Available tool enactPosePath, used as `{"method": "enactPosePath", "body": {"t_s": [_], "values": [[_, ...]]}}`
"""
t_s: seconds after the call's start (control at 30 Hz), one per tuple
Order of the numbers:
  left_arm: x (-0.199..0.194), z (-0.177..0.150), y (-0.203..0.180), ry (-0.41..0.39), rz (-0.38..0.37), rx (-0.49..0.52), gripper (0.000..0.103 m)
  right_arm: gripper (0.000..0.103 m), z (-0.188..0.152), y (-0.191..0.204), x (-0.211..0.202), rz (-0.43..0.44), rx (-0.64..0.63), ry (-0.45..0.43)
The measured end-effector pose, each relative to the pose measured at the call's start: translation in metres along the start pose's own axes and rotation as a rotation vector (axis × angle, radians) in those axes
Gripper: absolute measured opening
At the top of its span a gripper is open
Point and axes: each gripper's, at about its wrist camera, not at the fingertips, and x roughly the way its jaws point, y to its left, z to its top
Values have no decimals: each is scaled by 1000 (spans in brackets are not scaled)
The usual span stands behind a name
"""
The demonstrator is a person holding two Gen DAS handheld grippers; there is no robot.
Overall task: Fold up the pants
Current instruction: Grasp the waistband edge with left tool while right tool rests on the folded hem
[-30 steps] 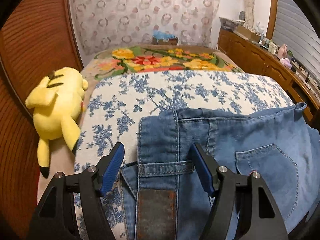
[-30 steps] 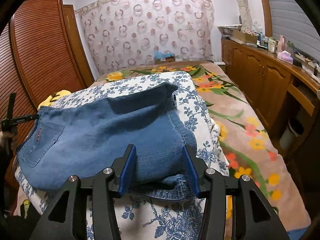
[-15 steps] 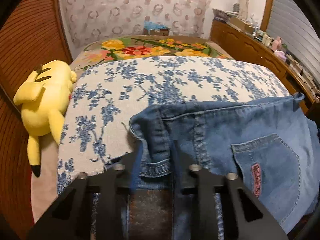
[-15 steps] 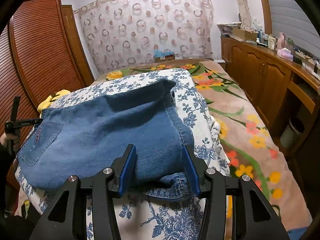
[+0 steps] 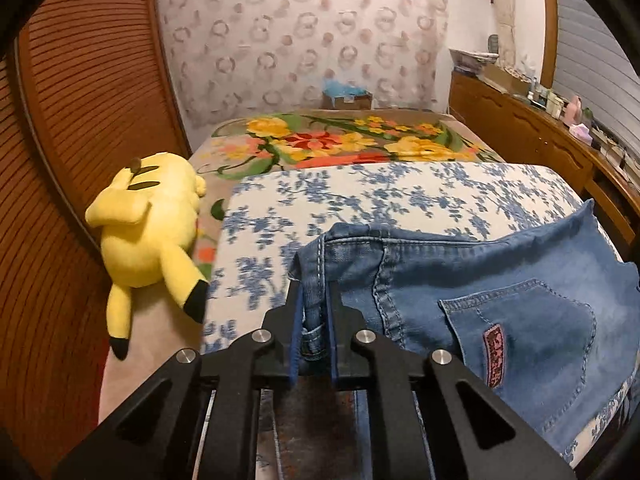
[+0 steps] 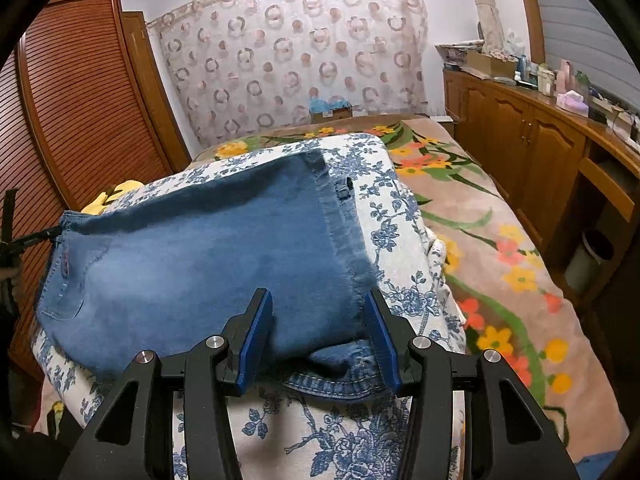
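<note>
Jaws of left gripper (image 5: 313, 322) pinch jeans (image 5: 500, 292) waistband corner.

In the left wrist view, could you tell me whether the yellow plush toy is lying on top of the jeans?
No, the yellow plush toy lies apart from the jeans.

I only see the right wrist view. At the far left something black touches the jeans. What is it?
Observer: That is the left gripper. Its jaws have just been closing and now pinch the jeans at the waistband.
Operator: And the yellow bit peeking out behind the jeans?
Observer: A plush toy, lying beside the flowered cover.
</note>
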Motion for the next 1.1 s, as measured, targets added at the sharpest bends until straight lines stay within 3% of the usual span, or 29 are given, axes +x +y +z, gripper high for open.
{"method": "enactPosePath", "body": {"t_s": [0.17,0.23,0.33,0.4,0.5,0.8,1.1], "values": [[-3,-4,-5,6,-6,15,14,50,1,3,1,0,-3,-3],[-6,-4,-9,0,-12,16,21,50,1,4,1,-2,-4,-3],[-15,-5,-18,-26,-28,27,42,50,1,3,1,-6,-6,-3],[-25,-7,-26,-60,-51,33,64,50,1,2,0,-10,-6,-6],[-38,-10,-40,-101,-88,38,77,50,1,1,-2,-15,-3,-8],[-46,-26,-97,-109,-196,82,77,50,5,-3,0,-26,6,1],[-42,-45,-132,-84,-241,105,77,50,4,-9,14,-31,32,47]]}}
